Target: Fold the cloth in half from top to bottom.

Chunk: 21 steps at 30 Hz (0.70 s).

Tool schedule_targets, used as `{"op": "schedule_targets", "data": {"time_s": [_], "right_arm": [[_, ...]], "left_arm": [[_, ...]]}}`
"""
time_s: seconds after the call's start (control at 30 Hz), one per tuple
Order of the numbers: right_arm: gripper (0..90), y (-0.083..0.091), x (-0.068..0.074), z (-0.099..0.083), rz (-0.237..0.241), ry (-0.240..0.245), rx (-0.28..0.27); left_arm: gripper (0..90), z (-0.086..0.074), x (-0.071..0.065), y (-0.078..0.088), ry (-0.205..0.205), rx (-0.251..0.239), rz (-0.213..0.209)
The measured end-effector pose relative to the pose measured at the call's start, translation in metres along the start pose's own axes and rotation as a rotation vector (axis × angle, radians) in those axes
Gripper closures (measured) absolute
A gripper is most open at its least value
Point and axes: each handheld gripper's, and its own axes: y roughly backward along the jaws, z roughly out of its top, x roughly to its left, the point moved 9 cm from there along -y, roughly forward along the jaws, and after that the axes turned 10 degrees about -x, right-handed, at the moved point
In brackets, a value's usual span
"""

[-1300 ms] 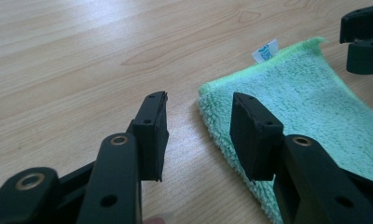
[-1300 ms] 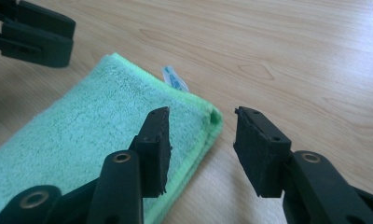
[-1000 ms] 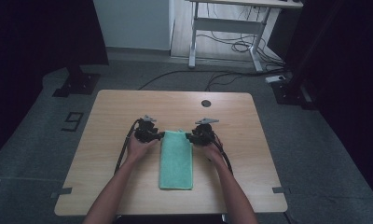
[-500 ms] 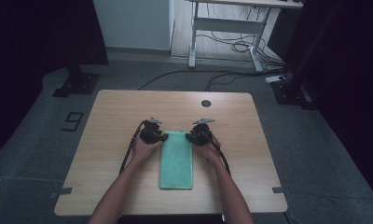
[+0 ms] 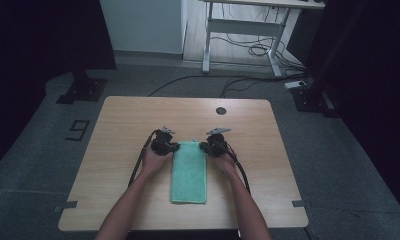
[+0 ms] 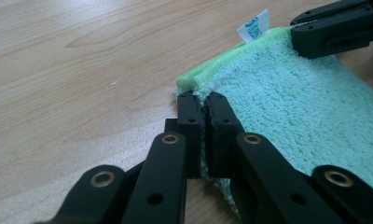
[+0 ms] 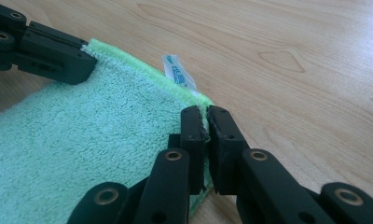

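Observation:
A folded mint-green towel [image 5: 189, 172] lies lengthwise on the wooden table [image 5: 138, 120], a white label [image 6: 254, 25] at its far edge. My left gripper [image 5: 177, 146] sits at the towel's far left corner. In the left gripper view, the left gripper [image 6: 202, 100] has just been closing and is shut on the towel [image 6: 287, 93] edge. My right gripper [image 5: 203, 146] is at the far right corner. There the right gripper [image 7: 203, 114] has likewise just closed, pinching the towel [image 7: 91, 121] hem beside the label [image 7: 177, 72]. Each view shows the other gripper across the towel.
A dark round grommet [image 5: 221, 111] is set in the table near its far edge. Beyond the table stand a white desk frame [image 5: 248, 30], floor cables [image 5: 228, 85] and two black stand bases [image 5: 83, 90].
The left gripper edged slightly inward to the towel's corner. Both pairs of jaws went from partly open to shut on the towel's far corners.

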Motion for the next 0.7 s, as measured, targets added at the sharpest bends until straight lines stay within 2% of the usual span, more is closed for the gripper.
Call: {"op": "schedule_targets", "data": {"time_s": [0.07,0.3,0.7], "right_arm": [[84.8,0.0010,0.0010,0.0000,0.013,0.016,-0.002],[85.2,0.0058,0.0021,0.0039,0.021,0.027,-0.013],[85.3,0.0102,0.0020,0.0084,0.013,0.040,-0.029]], "left_arm": [[87.1,0.0006,0.0002,0.0020,-0.004,-0.003,-0.006],[87.7,0.0032,-0.0016,0.0049,-0.006,-0.019,-0.019],[88.0,0.0075,-0.0035,0.0073,-0.005,-0.039,-0.021]]}}
